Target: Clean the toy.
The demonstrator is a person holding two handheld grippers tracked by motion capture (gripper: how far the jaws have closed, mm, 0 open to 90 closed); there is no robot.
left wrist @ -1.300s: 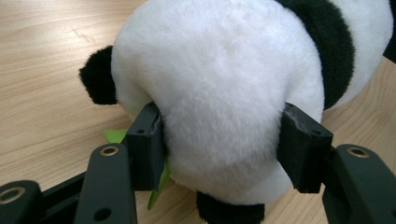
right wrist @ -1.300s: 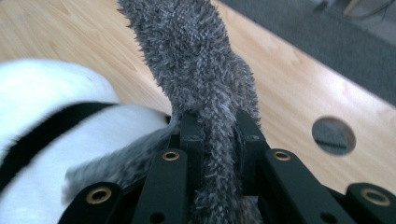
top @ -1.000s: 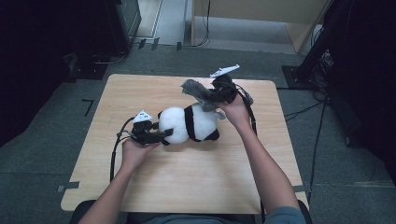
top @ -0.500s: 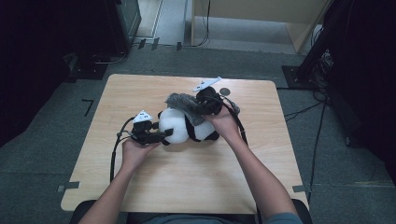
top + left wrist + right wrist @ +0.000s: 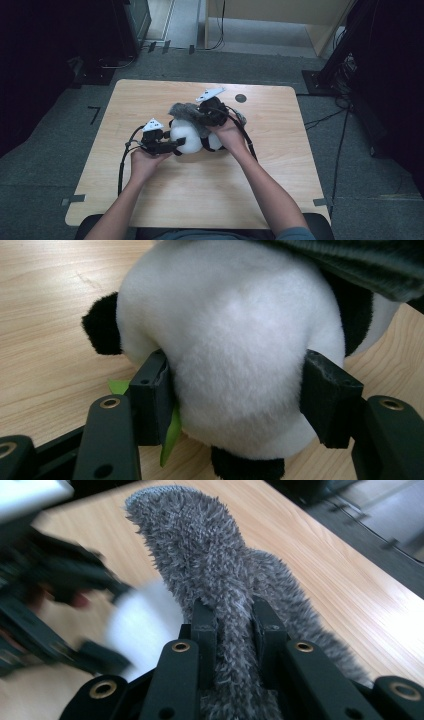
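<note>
A black-and-white panda plush (image 5: 188,139) lies at the middle of the wooden table (image 5: 150,100). My left gripper (image 5: 176,144) is shut on its white head from the left. In the left gripper view both pads (image 5: 155,385) press into the panda's (image 5: 235,335) fur, and a green leaf (image 5: 171,432) pokes out below. My left gripper (image 5: 239,374) rests low on the tabletop. My right gripper (image 5: 201,116) hovers just above the panda, shut on a grey fuzzy cloth (image 5: 184,110). In the right gripper view the cloth (image 5: 200,545) stands up between the jaws of my right gripper (image 5: 232,612).
A small dark round hole (image 5: 240,98) sits near the table's far edge. Black cables trail from both grippers, one (image 5: 122,165) looping off the left side. Dark cabinets and a wooden unit stand beyond the table, with cables on the floor at the right (image 5: 340,150).
My right gripper has carried the grey cloth leftward and slightly down, from the far right of the panda to just over it. The left gripper and the panda have stayed put.
</note>
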